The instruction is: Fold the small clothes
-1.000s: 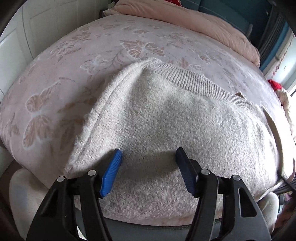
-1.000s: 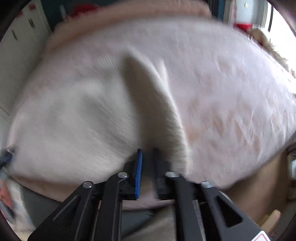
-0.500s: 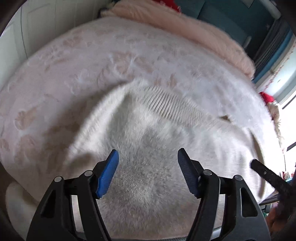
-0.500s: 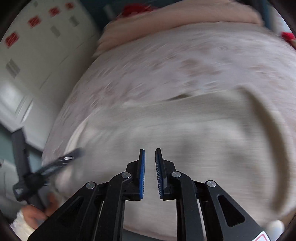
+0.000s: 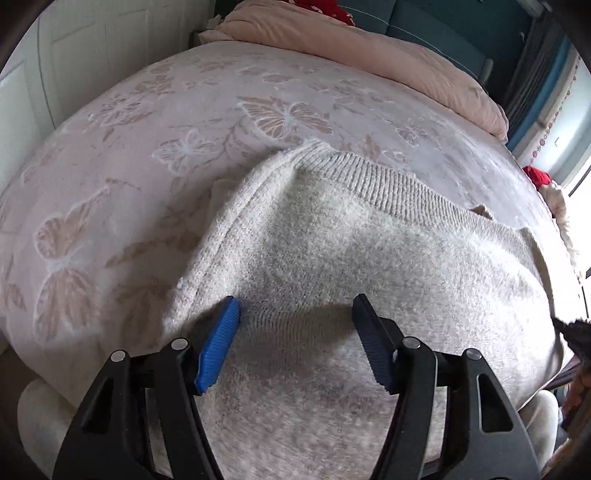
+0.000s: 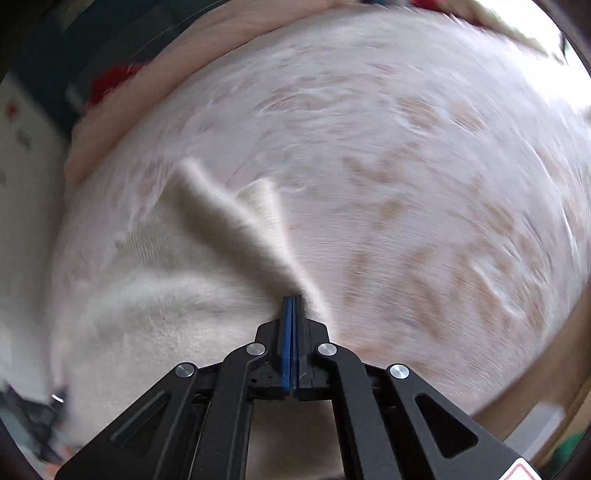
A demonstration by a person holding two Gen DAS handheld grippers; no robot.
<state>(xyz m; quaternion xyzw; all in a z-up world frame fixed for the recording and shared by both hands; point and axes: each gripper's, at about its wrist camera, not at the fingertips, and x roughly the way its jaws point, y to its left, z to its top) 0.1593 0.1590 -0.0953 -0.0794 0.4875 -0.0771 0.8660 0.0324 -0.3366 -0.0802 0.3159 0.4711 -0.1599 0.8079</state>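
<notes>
Bed cover (image 5: 155, 155): pink, butterfly-patterned
Duvet (image 5: 369, 48): peach, bunched behind
Wall (image 5: 424, 18): teal
Window (image 5: 576, 122): bright daylight

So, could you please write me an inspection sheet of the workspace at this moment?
Surface: bed cover, pink with butterfly print.
Job's things: cream knit sweater spread flat, ribbed hem at the far edge.
Clutter: folded pink quilt at the far end.
Grippers: left gripper open above the sweater; right gripper shut, a fold of sweater rising from its tips, view blurred.
Cables: nothing seen.
Surroundings: white cupboard doors, bright window.
</notes>
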